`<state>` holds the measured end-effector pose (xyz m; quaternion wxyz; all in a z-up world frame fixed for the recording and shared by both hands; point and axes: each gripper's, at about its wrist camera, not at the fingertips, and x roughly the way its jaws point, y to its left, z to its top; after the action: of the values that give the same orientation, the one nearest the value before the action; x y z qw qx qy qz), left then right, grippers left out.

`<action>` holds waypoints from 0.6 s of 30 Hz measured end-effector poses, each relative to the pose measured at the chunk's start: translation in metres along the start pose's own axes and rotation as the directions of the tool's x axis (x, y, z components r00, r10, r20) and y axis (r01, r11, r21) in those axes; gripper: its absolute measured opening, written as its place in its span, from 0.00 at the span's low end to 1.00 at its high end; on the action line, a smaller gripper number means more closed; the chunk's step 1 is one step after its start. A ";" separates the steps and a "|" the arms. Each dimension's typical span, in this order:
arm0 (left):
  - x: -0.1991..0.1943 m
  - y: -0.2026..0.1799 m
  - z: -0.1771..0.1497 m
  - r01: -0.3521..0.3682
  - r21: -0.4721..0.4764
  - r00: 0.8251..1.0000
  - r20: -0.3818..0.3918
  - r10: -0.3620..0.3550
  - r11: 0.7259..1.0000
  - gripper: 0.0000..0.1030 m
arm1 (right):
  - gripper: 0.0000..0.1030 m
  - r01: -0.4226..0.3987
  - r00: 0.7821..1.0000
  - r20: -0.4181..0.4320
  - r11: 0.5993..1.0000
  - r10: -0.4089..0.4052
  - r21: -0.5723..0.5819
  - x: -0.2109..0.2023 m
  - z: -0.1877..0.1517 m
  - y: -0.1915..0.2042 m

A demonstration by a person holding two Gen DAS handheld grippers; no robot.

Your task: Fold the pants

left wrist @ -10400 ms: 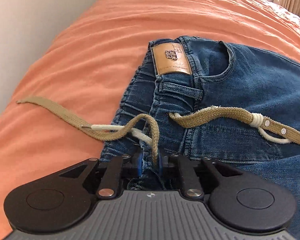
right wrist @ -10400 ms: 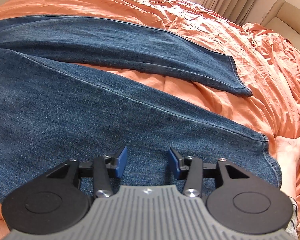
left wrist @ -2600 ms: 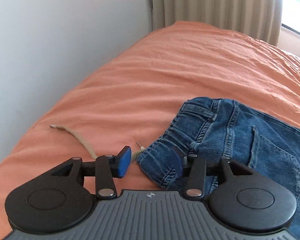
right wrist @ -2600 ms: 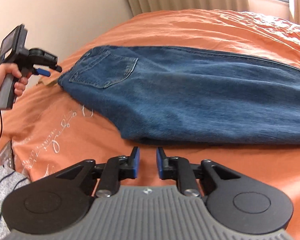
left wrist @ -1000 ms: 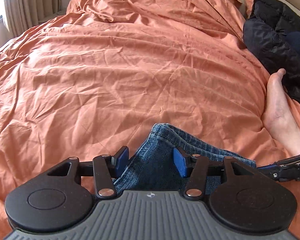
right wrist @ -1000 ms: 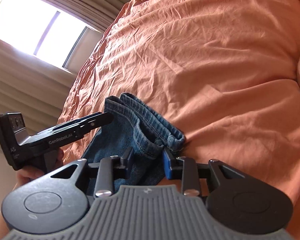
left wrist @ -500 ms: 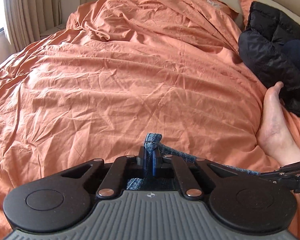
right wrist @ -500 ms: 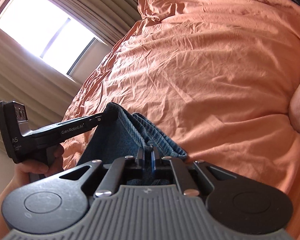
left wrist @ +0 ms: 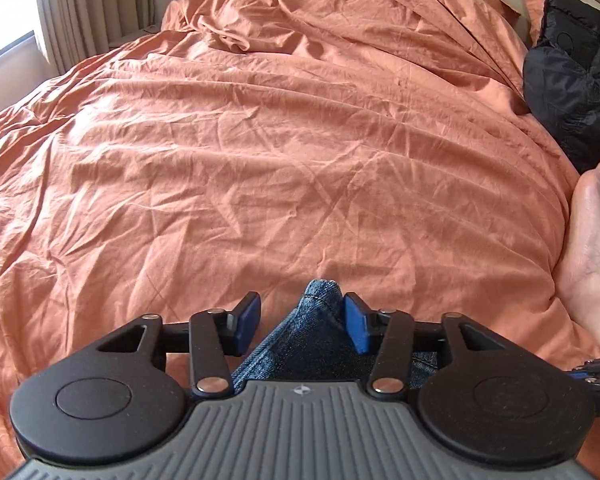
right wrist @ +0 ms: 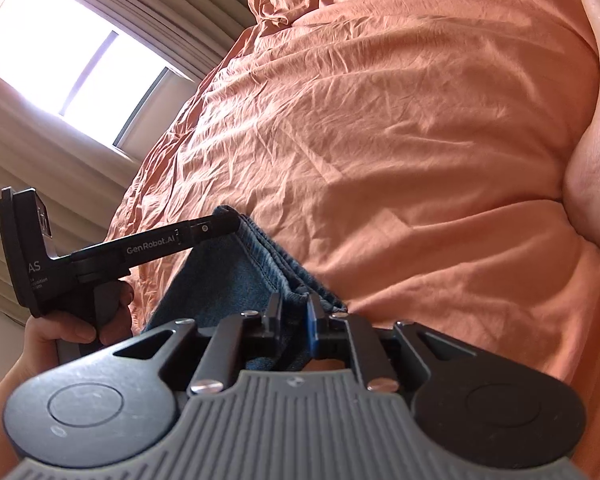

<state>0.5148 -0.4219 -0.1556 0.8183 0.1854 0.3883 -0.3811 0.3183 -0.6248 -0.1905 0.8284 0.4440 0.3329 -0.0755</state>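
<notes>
The blue denim pants (left wrist: pixel 320 332) lie on the bed with the wrinkled orange cover (left wrist: pixel 260 152), and their stitched leg hems are at the near edge, between both tools. The left hand-held gripper (left wrist: pixel 302 320) has its blue pads spread apart; the hem corner stands between them and touches only the right pad, so nothing is pinched there. The right hand-held gripper (right wrist: pixel 294 316) has its pads drawn close on the other hem corner, and I judge it is pinching the layered denim, though the contact itself is partly hidden.

The risk from here, as I judge it, is an uneven lift. If only the right side holds the cloth, the left corner can drop, and the fold line will go slanted. The hem has several layers, so a shallow bite may catch the top layer only, and the lower one will slide out when the fabric is carried over. Heavy denim also drags on the soft cover and can pull creases into it.

Around the work, a bare foot (left wrist: pixel 588 248) rests on the cover at the right, near the hem. A black padded jacket (left wrist: pixel 576 76) lies further back on the right. Beige curtains (right wrist: pixel 40 128) and a bright window (right wrist: pixel 72 36) are behind the bed. The foot is the closest obstacle to the right side.
</notes>
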 end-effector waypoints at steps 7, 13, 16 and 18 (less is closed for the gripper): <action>-0.065 0.015 -0.011 -0.047 -0.063 0.999 0.024 0.048 0.997 0.56 | 0.65 -0.139 0.988 -0.050 0.980 0.147 0.141 -0.011 -0.005 -0.012; -0.130 0.050 -0.050 -0.064 -0.150 0.998 0.004 0.065 0.987 0.55 | 0.52 -0.146 0.981 -0.089 0.959 0.172 0.242 0.023 -0.018 -0.032; -0.158 0.066 -0.079 -0.129 -0.165 0.992 -0.018 0.127 0.978 0.52 | 0.37 -0.176 0.976 -0.083 0.953 0.202 0.245 0.039 -0.017 -0.039; -0.172 0.079 -0.102 -0.149 -0.197 0.989 -0.038 0.144 0.969 0.47 | 0.16 -0.172 0.977 -0.074 0.949 0.198 0.265 0.045 -0.018 -0.044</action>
<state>0.4547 -0.2281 -0.0858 0.8541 0.1350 0.4191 -0.2768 0.3257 -0.6296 -0.2552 0.7496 0.5802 0.3181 -0.0179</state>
